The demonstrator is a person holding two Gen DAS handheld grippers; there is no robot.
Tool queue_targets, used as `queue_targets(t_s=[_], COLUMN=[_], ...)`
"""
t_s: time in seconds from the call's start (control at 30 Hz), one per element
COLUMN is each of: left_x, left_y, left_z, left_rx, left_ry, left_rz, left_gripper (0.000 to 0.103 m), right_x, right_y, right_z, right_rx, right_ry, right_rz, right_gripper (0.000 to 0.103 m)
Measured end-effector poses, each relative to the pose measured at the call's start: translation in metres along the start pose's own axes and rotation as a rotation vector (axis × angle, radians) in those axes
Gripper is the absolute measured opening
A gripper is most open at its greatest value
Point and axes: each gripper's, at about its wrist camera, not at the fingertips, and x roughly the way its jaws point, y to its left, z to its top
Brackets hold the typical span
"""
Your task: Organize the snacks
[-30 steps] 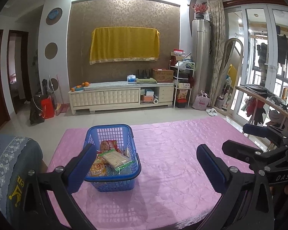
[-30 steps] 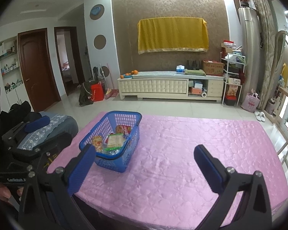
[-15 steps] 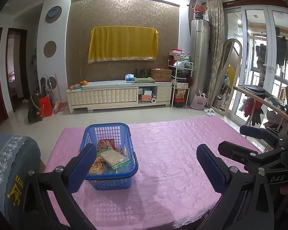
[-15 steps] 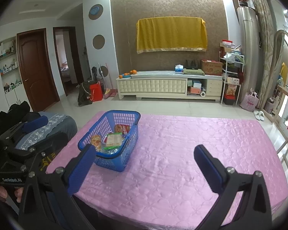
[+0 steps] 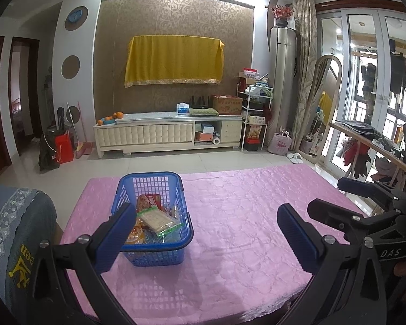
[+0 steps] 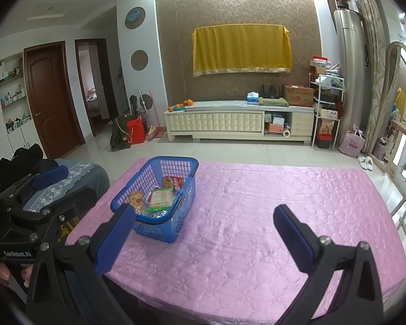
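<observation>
A blue plastic basket (image 5: pixel 173 256) stands on the pink tablecloth (image 5: pixel 243 216) at the left side of the table. It holds several snack packets (image 5: pixel 157 219), among them a flat green-edged pack and round biscuits. It also shows in the right wrist view (image 6: pixel 159 230) with the snack packets (image 6: pixel 161 197) inside. My left gripper (image 5: pixel 205 233) is open and empty, held back over the table's near edge, its left finger in front of the basket. My right gripper (image 6: pixel 204 233) is open and empty, to the right of the basket and short of it.
A chair with a grey patterned cover (image 5: pixel 16 233) stands at the table's left. The right gripper's body (image 5: pixel 365 216) shows at the right of the left wrist view. A TV cabinet (image 5: pixel 167 132) and shelves (image 5: pixel 254 119) stand far off by the wall. A wooden rail (image 5: pixel 365 140) runs at the right.
Both grippers have drawn back slightly from the table and risen a little. The basket looks a bit farther away. Both stay open and empty.
</observation>
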Motion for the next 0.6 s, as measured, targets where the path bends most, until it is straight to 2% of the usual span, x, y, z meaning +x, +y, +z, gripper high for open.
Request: queue_targets(t_s=[0.6], left_x=[-0.0012], left_y=[-0.0004], left_z=[0.0], left_rx=[-0.002], left_ry=[0.002], left_rz=[0.002], left_gripper=[0.103], right_x=[-0.0012], right_y=[0.0043], right_z=[-0.0012], right_rx=[0.005], right_ry=[0.004], right_rz=[0.004], right_gripper=[0.103])
